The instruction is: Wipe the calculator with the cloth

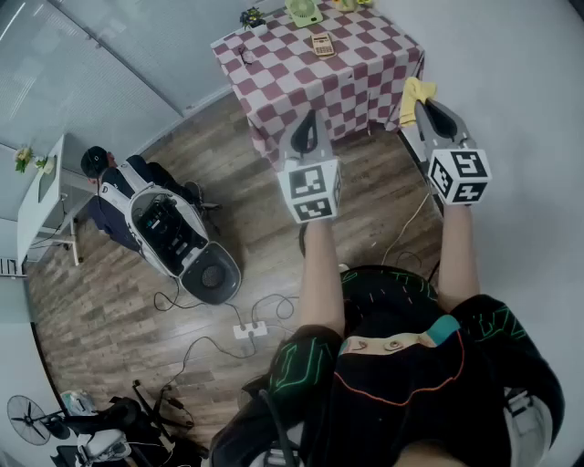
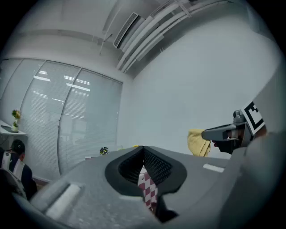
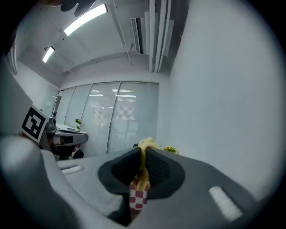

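The calculator lies on a table with a red-and-white checked cover at the far end of the head view. Both grippers hang in the air short of the table's near edge. My right gripper is shut on a yellow cloth, which sticks out past the jaw tips. My left gripper is shut with nothing in it, its jaws meeting at the tips. In the left gripper view the cloth and the right gripper show off to the right.
A green object and a small plant stand at the table's far side. On the wooden floor to the left a person sits by an open case. A power strip with cables lies nearby. A white desk is far left.
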{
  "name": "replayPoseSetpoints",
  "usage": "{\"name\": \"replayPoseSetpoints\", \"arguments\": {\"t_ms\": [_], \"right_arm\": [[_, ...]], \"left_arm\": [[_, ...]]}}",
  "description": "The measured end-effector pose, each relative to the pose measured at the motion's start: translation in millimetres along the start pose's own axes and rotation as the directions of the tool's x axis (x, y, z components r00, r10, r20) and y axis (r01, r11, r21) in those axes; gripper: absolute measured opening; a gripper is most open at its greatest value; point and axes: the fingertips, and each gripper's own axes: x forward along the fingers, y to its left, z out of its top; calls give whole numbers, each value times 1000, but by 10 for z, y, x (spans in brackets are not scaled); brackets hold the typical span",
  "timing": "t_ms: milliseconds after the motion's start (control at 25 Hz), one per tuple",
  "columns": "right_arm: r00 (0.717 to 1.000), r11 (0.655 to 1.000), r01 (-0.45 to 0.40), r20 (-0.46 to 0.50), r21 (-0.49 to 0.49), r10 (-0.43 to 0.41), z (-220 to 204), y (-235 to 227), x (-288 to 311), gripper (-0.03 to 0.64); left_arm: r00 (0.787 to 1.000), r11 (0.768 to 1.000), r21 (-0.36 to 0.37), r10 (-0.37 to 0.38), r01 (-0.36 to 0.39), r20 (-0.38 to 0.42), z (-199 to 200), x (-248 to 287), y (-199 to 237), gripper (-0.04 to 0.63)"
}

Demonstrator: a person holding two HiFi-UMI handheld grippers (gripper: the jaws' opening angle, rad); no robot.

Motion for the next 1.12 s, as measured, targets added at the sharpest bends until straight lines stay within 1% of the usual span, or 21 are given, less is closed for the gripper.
{"name": "replayPoseSetpoints", "arguments": {"t_ms": [200, 320, 400, 520, 640, 720, 880, 1120], "right_arm": [[1000, 1000, 0, -6, -30, 0, 11, 127, 83, 35], [999, 999, 48, -4, -19, -48, -6, 105, 90, 35], [998, 998, 67, -9, -17, -67, -5, 136, 113, 35], [997, 998, 58, -41, -24, -59, -103, 205, 148, 35], [993, 996, 90, -77, -16, -91, -212, 136, 117, 35], [992, 995, 98, -80, -24, -99, -190, 126, 148, 35], [993, 995, 84, -75, -51, -88, -106, 156, 259, 35], [995, 994, 81, -54, -70, -85, -6, 71, 486, 35]], "left_arm": [[1000, 1000, -8, -23, 23, 7, -21, 74, 115, 9], [999, 999, -14, -37, 37, -3, -63, 93, 161, 11], [999, 999, -22, -45, 45, 5, -82, 110, 213, 9], [999, 998, -50, -37, 37, 2, -160, 129, 287, 9], [999, 996, -71, -49, 49, -4, -268, 103, 272, 9], [999, 995, -89, -39, 39, 0, -276, 106, 354, 11], [1000, 993, -117, -13, 13, 5, -316, 163, 525, 11], [999, 992, -123, -5, 11, 50, -242, 380, 625, 9]]}}
